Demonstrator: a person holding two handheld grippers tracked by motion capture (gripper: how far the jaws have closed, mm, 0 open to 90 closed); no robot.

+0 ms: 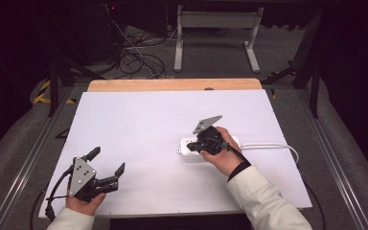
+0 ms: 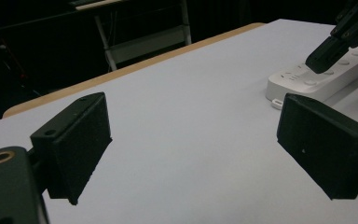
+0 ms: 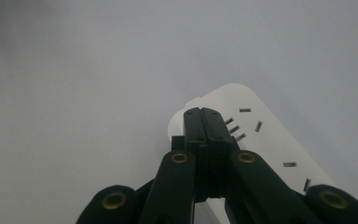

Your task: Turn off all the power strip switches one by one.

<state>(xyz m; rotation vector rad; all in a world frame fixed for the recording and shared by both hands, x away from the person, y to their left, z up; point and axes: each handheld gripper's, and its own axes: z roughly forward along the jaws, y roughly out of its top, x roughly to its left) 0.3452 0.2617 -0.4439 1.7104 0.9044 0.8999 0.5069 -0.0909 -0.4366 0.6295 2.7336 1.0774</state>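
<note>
While its jaws are pressed together, the right gripper tips sit on the white power strip near its end. Well apart, the left gripper rests spread wide.

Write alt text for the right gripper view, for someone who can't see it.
The right gripper, its two black jaws shut together, points down at one end of a white power strip lying on a plain white table. Socket slots show beside the jaw tips.

On the bench, the power strip lies right of centre under the right gripper, with the left gripper well apart near the front-left corner.
</note>
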